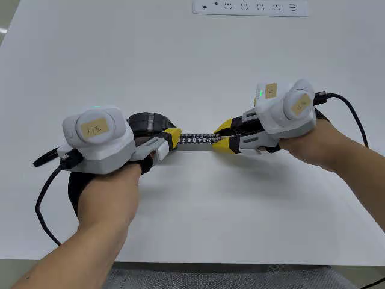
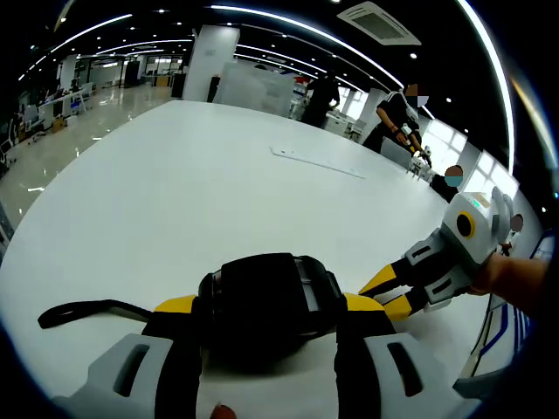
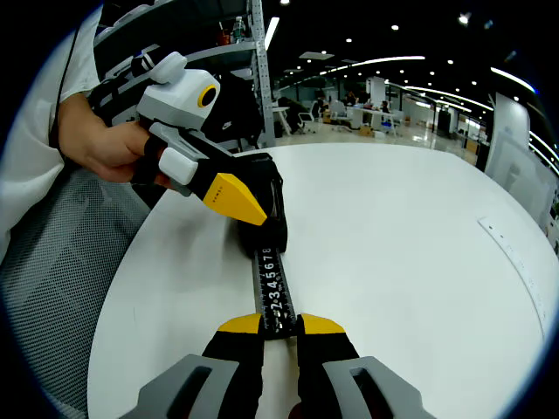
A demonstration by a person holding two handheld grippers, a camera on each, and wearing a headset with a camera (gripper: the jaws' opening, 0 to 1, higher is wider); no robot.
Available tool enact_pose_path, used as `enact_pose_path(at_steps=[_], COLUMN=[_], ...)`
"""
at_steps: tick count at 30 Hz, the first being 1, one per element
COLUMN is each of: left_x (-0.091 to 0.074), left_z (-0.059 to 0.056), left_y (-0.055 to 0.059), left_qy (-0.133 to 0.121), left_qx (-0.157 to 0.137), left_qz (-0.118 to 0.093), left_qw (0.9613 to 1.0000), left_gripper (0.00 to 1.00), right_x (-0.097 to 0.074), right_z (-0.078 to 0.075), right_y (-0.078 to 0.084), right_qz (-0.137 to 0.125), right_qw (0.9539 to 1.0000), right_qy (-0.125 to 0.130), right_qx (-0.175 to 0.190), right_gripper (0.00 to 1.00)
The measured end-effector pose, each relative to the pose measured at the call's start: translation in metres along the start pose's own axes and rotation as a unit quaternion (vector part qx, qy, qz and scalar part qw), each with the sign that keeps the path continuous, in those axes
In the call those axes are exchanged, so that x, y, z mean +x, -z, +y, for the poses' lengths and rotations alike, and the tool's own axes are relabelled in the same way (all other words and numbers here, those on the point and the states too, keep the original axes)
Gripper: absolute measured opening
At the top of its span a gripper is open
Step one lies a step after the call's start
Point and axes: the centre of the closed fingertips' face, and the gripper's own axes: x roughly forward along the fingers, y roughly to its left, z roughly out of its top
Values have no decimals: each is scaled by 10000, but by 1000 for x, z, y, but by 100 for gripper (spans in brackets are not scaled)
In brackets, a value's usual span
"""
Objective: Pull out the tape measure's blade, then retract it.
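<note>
On the white bench [image 1: 180, 60] the left hand-held gripper [image 1: 166, 143] is clamped across the black tape measure [image 1: 147, 125], its yellow-padded jaws closed on either side of the body; in the head view much of the tape measure is hidden behind this gripper's grey housing, so only its upper curve shows. The left gripper view puts the tape measure [image 2: 266, 301] squarely between the jaws, with its lower part cut off by them; a thin black strap or cord [image 2: 87, 308] trails off to one side, and which it is cannot be told. The blade [image 1: 198, 139] is drawn out a short way and spans the gap to the right hand-held gripper [image 1: 222, 137], whose yellow tips are pinched shut on its far end; the blade's end hook is hidden between them. The markings are too small to read in the head view; in the right gripper view the blade [image 3: 272, 288] runs up from that gripper [image 3: 279, 325] to the tape measure [image 3: 266, 214], with the figures 2 to 8 legible. The tape measure's near side there is covered by the left hand-held gripper [image 3: 218, 188]. A white power strip [image 1: 249, 7] lies at the bench's far edge, partly cut off.
</note>
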Motion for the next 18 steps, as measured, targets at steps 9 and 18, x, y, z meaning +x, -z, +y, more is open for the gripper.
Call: enact_pose_path(at_steps=[9,18], left_x=[-1,-1], left_z=[-1,-1], left_y=[0,0], left_qy=[5,29], left_qx=[4,-37], left_qz=[-7,-6], left_qw=[10000,10000], left_gripper=[57,57], right_x=[11,29], right_z=[1,5], right_y=[-8,-24], right_qz=[-96,-199], right_qw=[9999,9997], right_qy=[-42,-117], right_qx=[89,65], right_gripper=[11,11])
